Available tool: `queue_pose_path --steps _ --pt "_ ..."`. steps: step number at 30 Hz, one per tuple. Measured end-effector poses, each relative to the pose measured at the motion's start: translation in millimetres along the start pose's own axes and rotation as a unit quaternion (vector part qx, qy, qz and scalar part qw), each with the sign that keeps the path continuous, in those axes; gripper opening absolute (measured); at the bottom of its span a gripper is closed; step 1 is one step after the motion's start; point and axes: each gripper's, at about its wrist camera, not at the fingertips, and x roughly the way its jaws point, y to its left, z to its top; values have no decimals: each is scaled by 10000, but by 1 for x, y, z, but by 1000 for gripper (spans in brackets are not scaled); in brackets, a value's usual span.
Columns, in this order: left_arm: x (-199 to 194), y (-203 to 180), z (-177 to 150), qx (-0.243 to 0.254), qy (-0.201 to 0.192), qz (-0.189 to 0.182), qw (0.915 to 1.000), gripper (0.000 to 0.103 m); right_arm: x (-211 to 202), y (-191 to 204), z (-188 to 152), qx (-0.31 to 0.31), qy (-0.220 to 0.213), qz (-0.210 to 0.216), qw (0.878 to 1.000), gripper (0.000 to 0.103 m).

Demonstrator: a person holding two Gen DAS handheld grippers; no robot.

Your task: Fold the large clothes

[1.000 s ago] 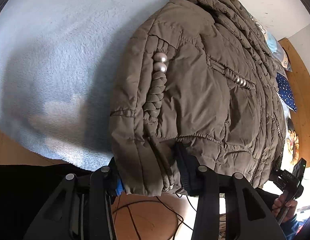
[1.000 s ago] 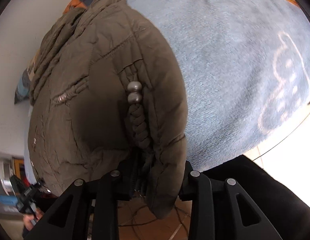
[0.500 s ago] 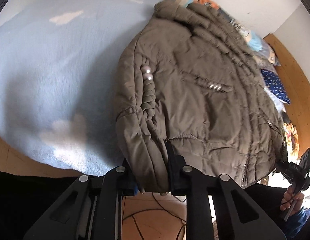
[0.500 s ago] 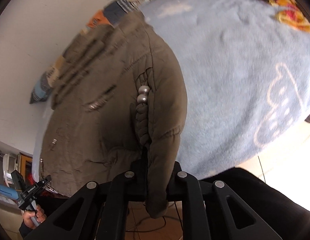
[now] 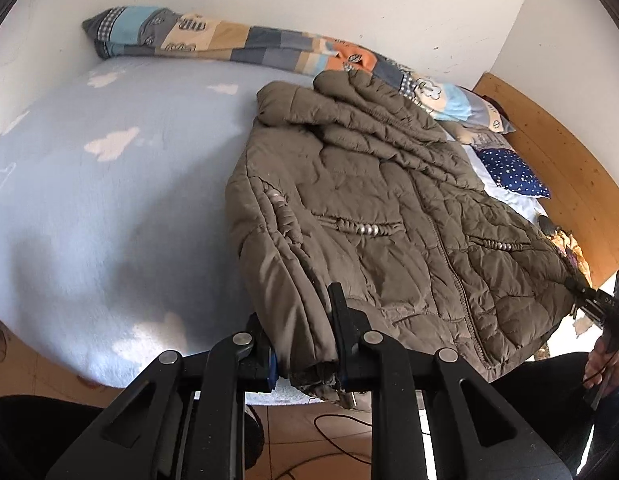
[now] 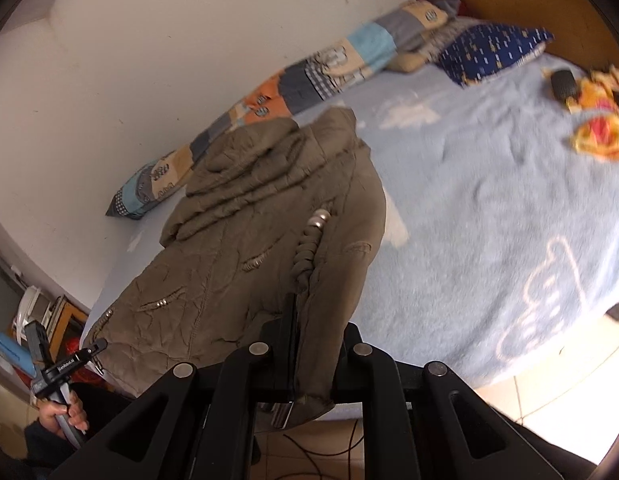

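Here, the olive quilted jacket [image 5: 389,216] lay front-up across the pale blue blanket [image 5: 109,184] that covered the bed, its hood bunched up near the wall-side edge and its hem hanging over the near edge, where both tools had hold of it. The left gripper [image 5: 305,336] had just been closing and was clamped on one bottom corner of the jacket, the padded fabric squeezed between its jaws. The right gripper [image 6: 315,344] had likewise just been closing and pinched the other bottom corner, the cloth folded tightly between its jaws beside a braided cord with two silver beads [image 6: 320,218]. A long patchwork cushion [image 5: 229,42] ran along the far edge against the white wall, touching the hood. A dark blue dotted pillow [image 6: 489,50] sat at the head end by the wooden headboard [image 5: 557,168], with an orange and yellow toy [image 6: 601,128] lying near it on the blanket.
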Motion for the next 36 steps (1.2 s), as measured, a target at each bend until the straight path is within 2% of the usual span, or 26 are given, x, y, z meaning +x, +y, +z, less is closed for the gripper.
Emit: queue_pose_path --steps 4,9,12,15,19,22,23,24,26,30,36 --pt "-4 2 1 49 -55 -14 10000 19 1 9 3 -267 48 -100 9996 11" --pt "8 3 0 -71 158 -4 9998 19 21 -13 3 567 479 121 9972 13" --pt "21 6 -1 -210 352 6 9992 19 39 -17 -3 808 765 49 9938 17" --pt "31 11 -2 -364 515 -11 9980 20 52 -23 -7 990 1014 -140 9898 23" --pt "48 18 -7 -573 830 92 9949 23 66 -36 -13 1291 1332 -427 9817 39" --pt "59 22 -11 -674 1032 157 9922 27 74 -46 -16 1486 1568 -525 9750 39" --pt "60 23 -11 -695 1047 158 9919 27 76 -48 -17 1520 1596 -506 9741 29" --pt "61 23 -12 -669 1048 143 9921 23 75 -49 -17 1540 1552 -454 9747 19" --pt "56 19 -11 -570 947 65 9939 19 71 -46 -16 1451 1442 -410 9780 14" --pt "42 12 -7 -422 666 -170 9967 16 57 -33 -12 1106 1157 -258 9868 12" --pt "17 0 1 -109 81 -422 9990 16 26 -17 -2 596 479 39 9971 11"
